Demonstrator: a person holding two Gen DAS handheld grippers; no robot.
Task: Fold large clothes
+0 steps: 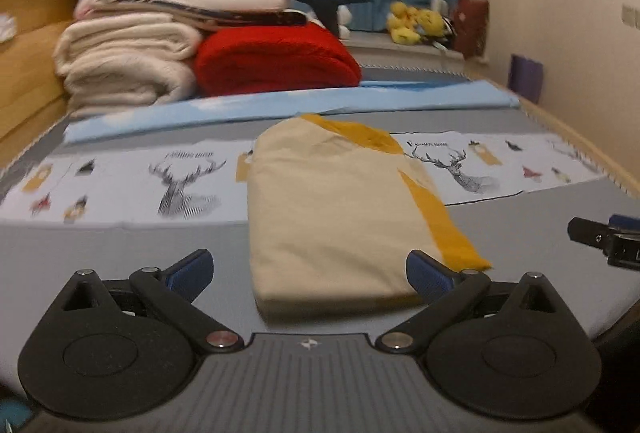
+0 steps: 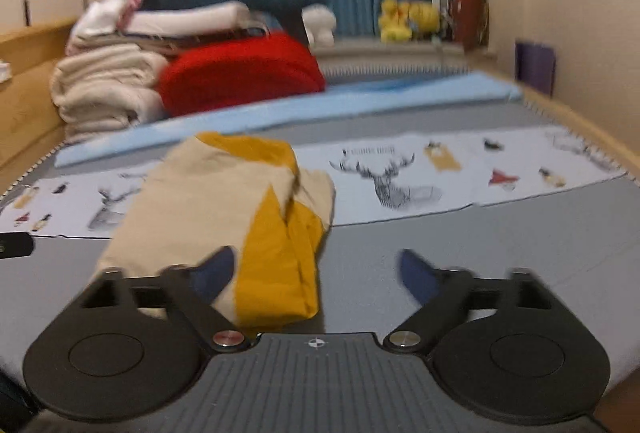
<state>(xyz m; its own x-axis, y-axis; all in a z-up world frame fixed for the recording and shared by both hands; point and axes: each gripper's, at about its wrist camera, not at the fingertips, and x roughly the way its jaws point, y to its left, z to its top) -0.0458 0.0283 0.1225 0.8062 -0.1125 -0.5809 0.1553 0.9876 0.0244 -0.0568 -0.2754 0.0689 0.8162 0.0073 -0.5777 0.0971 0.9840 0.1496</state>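
Observation:
A cream and mustard-yellow garment (image 1: 336,209) lies folded into a compact rectangle on the grey bed sheet (image 1: 120,249). My left gripper (image 1: 310,273) is open and empty, just in front of the garment's near edge. In the right wrist view the garment (image 2: 224,201) lies ahead and to the left, its yellow part nearest. My right gripper (image 2: 316,273) is open and empty, its left finger over the garment's near corner. The right gripper's tip (image 1: 604,239) shows at the right edge of the left wrist view.
A stack of folded blankets, cream (image 1: 124,65) and red (image 1: 276,57), stands at the back left with more bedding on top. A light blue sheet (image 1: 280,105) lies across the bed. Yellow plush toys (image 1: 416,21) sit by the blue curtain. A wooden bed frame (image 1: 24,73) runs along the left.

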